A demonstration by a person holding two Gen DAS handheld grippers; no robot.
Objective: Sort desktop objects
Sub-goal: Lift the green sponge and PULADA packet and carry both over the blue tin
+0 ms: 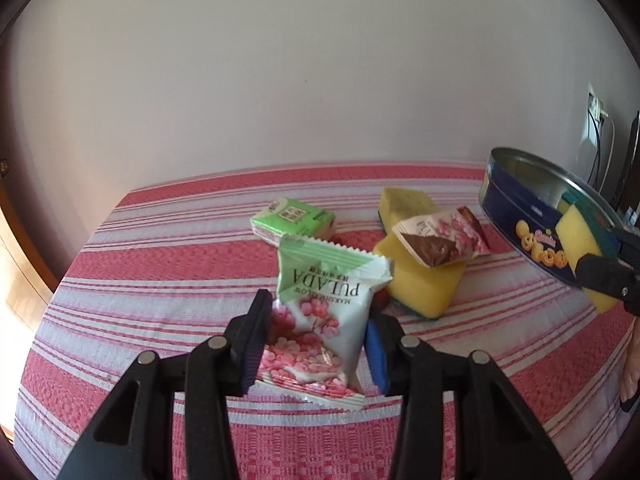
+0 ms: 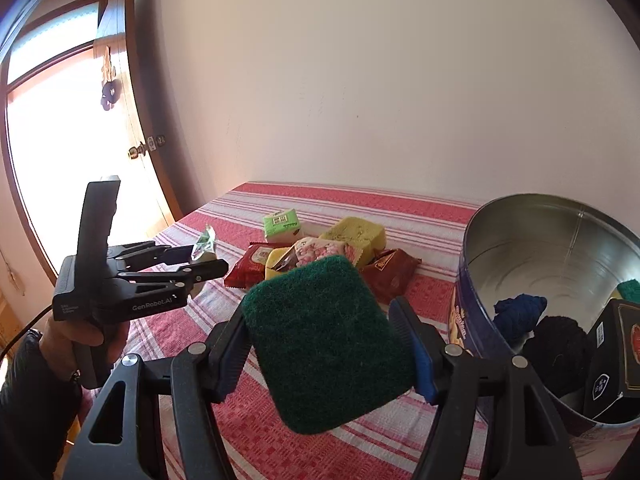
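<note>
With your right gripper (image 2: 328, 354) clamped on the scouring sponge (image 2: 326, 344) beside the cookie tin (image 2: 520, 216), carry it over the rim before releasing, while your left gripper (image 1: 316, 350) pinches the marshmallow packet (image 1: 320, 320) above the striped tablecloth (image 1: 160, 280)

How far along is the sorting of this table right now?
Partly done. The cookie tin already holds a few items. In hand: the left tongs grip a marshmallow packet and the right tongs grip a green-backed sponge. Left: tissue pack, two yellow sponges, and snack packets.
</note>
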